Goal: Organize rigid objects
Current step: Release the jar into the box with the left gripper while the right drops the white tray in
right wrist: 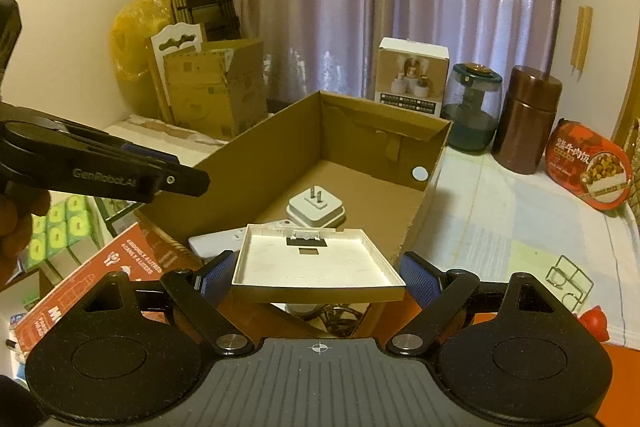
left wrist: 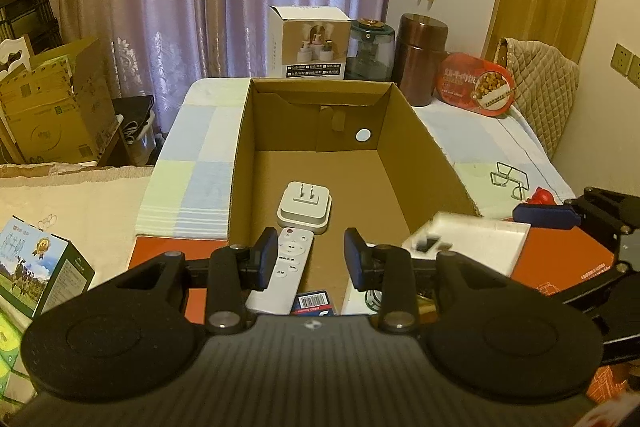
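The white tray (right wrist: 316, 261), a shallow square plastic piece with a raised rim, is held level between the jaws of the right gripper (right wrist: 317, 273), just in front of the near edge of the open cardboard box (right wrist: 248, 163). The blue pads (right wrist: 418, 277) press its two opposite sides. Inside the box a white plug adapter (left wrist: 304, 205) lies with its prongs up, and a white remote (left wrist: 282, 269) lies just in front of it, slanting over the near edge. The left gripper (left wrist: 311, 261) hovers above the remote with its jaws wide and nothing between them. Beyond the box, on the quilted surface (left wrist: 200, 147), stand a white carton (left wrist: 308, 45), a glass jar (left wrist: 370, 49) and a brown canister (left wrist: 422, 57).
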`<act>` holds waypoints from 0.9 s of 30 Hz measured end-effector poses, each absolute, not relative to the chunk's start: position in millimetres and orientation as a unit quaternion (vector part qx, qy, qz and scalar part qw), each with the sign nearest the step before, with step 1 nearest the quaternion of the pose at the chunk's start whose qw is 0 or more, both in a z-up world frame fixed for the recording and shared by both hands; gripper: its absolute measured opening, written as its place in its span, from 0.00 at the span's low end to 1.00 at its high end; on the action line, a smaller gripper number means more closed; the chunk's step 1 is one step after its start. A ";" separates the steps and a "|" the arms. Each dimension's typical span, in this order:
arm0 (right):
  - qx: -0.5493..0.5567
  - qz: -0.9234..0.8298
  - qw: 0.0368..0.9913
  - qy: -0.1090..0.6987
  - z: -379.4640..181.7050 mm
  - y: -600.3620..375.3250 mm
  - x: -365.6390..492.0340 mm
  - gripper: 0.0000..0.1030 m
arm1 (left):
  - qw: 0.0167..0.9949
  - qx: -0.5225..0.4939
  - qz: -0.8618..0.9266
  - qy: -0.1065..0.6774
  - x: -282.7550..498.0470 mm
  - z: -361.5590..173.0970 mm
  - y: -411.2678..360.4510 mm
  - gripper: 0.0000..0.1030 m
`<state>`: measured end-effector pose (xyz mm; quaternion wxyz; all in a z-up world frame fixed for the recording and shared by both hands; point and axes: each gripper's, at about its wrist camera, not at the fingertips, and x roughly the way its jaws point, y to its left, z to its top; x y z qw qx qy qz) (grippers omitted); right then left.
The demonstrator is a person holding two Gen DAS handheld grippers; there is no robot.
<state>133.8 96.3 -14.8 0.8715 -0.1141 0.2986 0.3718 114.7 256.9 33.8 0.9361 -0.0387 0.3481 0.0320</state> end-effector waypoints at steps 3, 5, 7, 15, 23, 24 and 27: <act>-0.112 0.377 0.872 0.291 -16.9 97.3 134.0 0.82 | 0.936 -0.040 0.033 0.348 112.5 32.9 257.5 0.30; -0.109 0.372 0.875 0.291 -17.5 95.6 133.7 0.82 | 0.936 -0.040 0.034 0.347 110.4 32.7 257.5 0.30; -0.098 0.372 0.875 0.294 -17.2 91.2 133.5 0.82 | 0.937 -0.040 0.035 0.346 107.5 32.8 256.5 0.30; -0.088 0.352 0.881 0.303 -15.2 66.7 126.2 0.82 | 0.938 -0.044 0.034 0.342 93.4 38.8 246.2 0.30; -0.064 0.323 0.895 0.302 -1.3 32.5 111.1 0.82 | 0.938 -0.042 0.020 0.343 81.2 50.4 223.3 0.30; -0.063 0.319 0.896 0.303 0.3 29.0 109.4 0.82 | 0.938 -0.044 0.019 0.343 79.7 52.1 219.6 0.30; -0.057 0.301 0.901 0.307 3.9 14.7 104.4 0.82 | 0.939 -0.045 0.015 0.341 75.8 56.6 209.6 0.31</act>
